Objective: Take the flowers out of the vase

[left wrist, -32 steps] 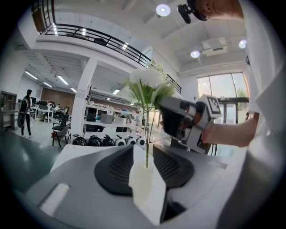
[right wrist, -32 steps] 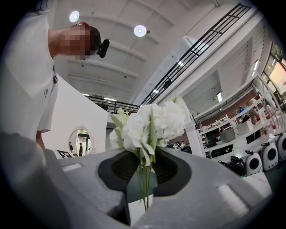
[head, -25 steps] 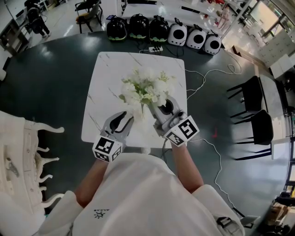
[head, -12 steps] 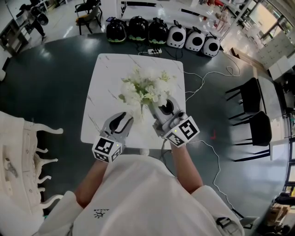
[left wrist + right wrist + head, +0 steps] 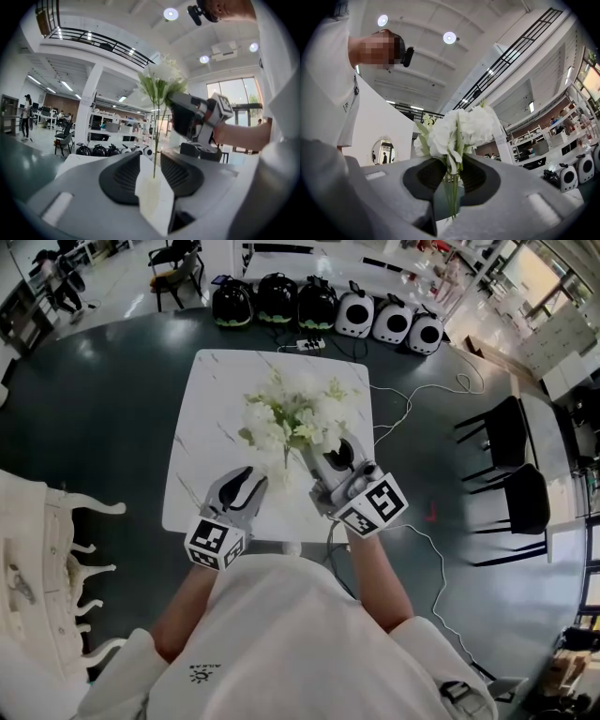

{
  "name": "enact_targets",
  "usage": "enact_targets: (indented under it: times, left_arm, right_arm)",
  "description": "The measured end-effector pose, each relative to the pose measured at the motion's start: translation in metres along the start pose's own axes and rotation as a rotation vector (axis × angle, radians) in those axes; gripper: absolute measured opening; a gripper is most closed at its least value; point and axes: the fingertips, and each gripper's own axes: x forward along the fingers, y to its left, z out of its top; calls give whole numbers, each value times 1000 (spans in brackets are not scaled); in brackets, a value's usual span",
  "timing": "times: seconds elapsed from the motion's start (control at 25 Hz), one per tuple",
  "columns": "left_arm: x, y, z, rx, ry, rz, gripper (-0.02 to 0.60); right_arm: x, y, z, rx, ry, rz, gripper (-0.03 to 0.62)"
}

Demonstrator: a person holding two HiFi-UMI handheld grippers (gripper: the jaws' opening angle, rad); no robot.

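The left gripper (image 5: 150,161) is clamping the slim white vase (image 5: 151,198) above the counter's (image 5: 211,409) near edge, steadying it; the right gripper (image 5: 450,165) is pinching the white flowers (image 5: 464,126) by their stems under the blooms, likely for drawing them upward; the stems are reaching down to the vase mouth.

From my feed, I see a square white marble-patterned tabletop (image 5: 202,446) standing on a glossy dark grey floor (image 5: 103,409). A row of rounded black and white cases (image 5: 323,307) lines its far side, and two black chairs (image 5: 502,432) stand to the right. A black-railed mezzanine balcony (image 5: 103,42) and round ceiling lights (image 5: 170,13) are overhead.
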Motion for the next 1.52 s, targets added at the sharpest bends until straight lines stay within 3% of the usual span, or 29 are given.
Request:
enact_targets:
  times: [0.56,1.52]
  left_arm:
    - [2,1,10,8,-14,-8,103]
    - [-2,0,3,12,4,-41,103]
  right_arm:
    - [-4,3,22,-21,-22,-4,78]
    - [-57,-17,12,0,-19,-153,77]
